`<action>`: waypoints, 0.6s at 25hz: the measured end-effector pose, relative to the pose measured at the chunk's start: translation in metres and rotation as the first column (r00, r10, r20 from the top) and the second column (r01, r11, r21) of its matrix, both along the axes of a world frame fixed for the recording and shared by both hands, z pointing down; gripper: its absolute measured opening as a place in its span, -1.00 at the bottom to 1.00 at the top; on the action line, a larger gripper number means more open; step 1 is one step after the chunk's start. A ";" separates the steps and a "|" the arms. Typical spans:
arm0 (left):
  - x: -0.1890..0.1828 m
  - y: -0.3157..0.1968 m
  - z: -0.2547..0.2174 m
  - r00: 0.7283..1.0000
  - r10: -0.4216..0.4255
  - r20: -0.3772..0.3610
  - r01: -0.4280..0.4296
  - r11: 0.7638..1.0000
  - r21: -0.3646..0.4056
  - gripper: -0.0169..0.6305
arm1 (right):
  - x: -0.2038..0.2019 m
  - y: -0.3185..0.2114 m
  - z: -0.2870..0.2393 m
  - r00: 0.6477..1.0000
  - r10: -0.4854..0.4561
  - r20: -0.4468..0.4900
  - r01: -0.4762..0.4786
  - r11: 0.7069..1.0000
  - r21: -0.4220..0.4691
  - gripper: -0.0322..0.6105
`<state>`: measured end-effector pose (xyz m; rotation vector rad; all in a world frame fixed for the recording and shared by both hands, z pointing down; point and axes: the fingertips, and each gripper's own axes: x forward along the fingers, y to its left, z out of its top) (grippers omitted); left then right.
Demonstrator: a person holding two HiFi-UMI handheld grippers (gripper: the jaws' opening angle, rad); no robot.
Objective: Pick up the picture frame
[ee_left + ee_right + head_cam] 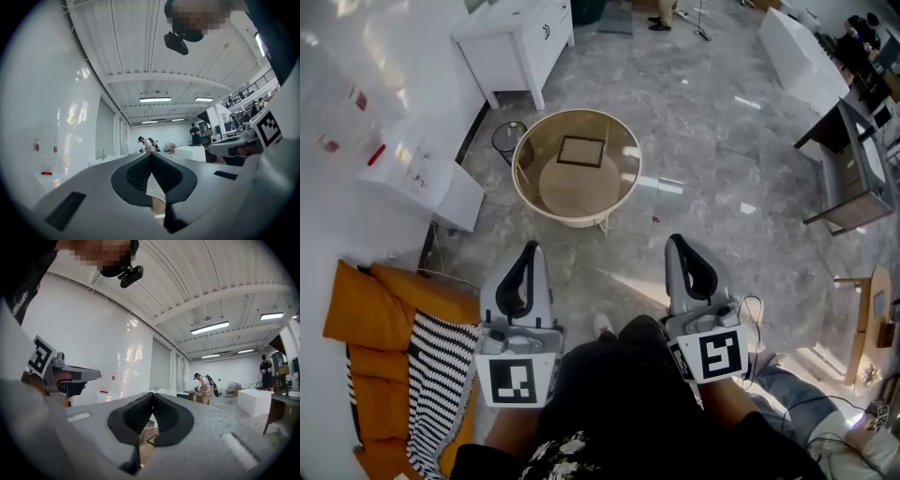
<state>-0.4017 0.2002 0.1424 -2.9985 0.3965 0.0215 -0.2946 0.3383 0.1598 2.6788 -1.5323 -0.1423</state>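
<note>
my left gripper (530, 247) and right gripper (676, 241) are closed, empty. the picture frame (582, 151) lies near the round table's (577, 219) far edge.

No words or numbers can be read anywhere here. The closest thing is a black-and-white square marker (514, 380) on the cube of the left gripper (531, 246), and a second marker (717, 354) on the cube of the right gripper (673, 239). Both are blocky patterns, not letters. Over on the white wall, small red labels (358, 98) sit on clear holders, and whatever is printed there is too tiny to make out.
</note>
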 end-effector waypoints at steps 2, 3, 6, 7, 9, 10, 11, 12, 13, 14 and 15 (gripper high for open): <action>0.005 0.000 0.000 1.000 0.008 0.007 -0.008 1.000 0.005 -0.91 | 0.004 -0.001 0.001 1.000 0.003 0.007 -0.003 1.000 0.002 -0.91; 0.007 0.000 0.001 1.000 0.010 0.014 -0.010 1.000 0.005 -0.91 | 0.006 -0.002 0.002 1.000 0.003 0.011 -0.003 1.000 0.002 -0.91; 0.015 -0.002 0.005 0.999 0.002 0.033 -0.002 1.000 -0.003 -0.91 | 0.017 -0.004 0.004 1.000 -0.007 0.021 0.007 1.000 0.004 -0.91; 0.019 -0.003 0.005 0.999 -0.004 0.036 0.005 1.000 -0.002 -0.91 | 0.023 -0.004 0.005 1.000 -0.012 0.022 0.012 1.000 0.005 -0.91; 0.029 -0.004 0.004 0.999 -0.019 0.037 0.019 1.000 0.000 -0.91 | 0.035 -0.005 0.004 0.999 -0.025 0.023 0.024 1.000 0.008 -0.91; 0.034 -0.004 0.003 0.999 -0.026 0.035 0.026 1.000 -0.001 -0.91 | 0.041 -0.006 0.004 0.999 -0.033 0.024 0.033 0.999 0.008 -0.91; 0.040 -0.003 0.002 0.999 -0.032 0.035 0.032 0.999 -0.001 -0.91 | 0.047 -0.006 0.003 0.999 -0.042 0.023 0.042 0.999 0.009 -0.91; 0.046 -0.001 0.001 0.999 -0.037 0.035 0.037 0.999 0.000 -0.91 | 0.054 -0.006 0.002 0.999 -0.050 0.021 0.050 0.999 0.010 -0.91; 0.052 0.000 0.000 0.998 -0.043 0.036 0.042 0.999 0.003 -0.91 | 0.062 -0.007 0.002 0.998 -0.059 0.018 0.058 0.998 0.013 -0.91; 0.058 0.001 -0.001 0.998 -0.051 0.036 0.051 0.999 0.005 -0.91 | 0.071 -0.008 0.001 0.998 -0.068 0.018 0.067 0.998 0.016 -0.91; 0.064 0.000 -0.002 0.997 -0.062 0.038 0.062 0.998 0.008 -0.91 | 0.079 -0.011 0.000 0.997 -0.079 0.018 0.079 0.997 0.017 -0.91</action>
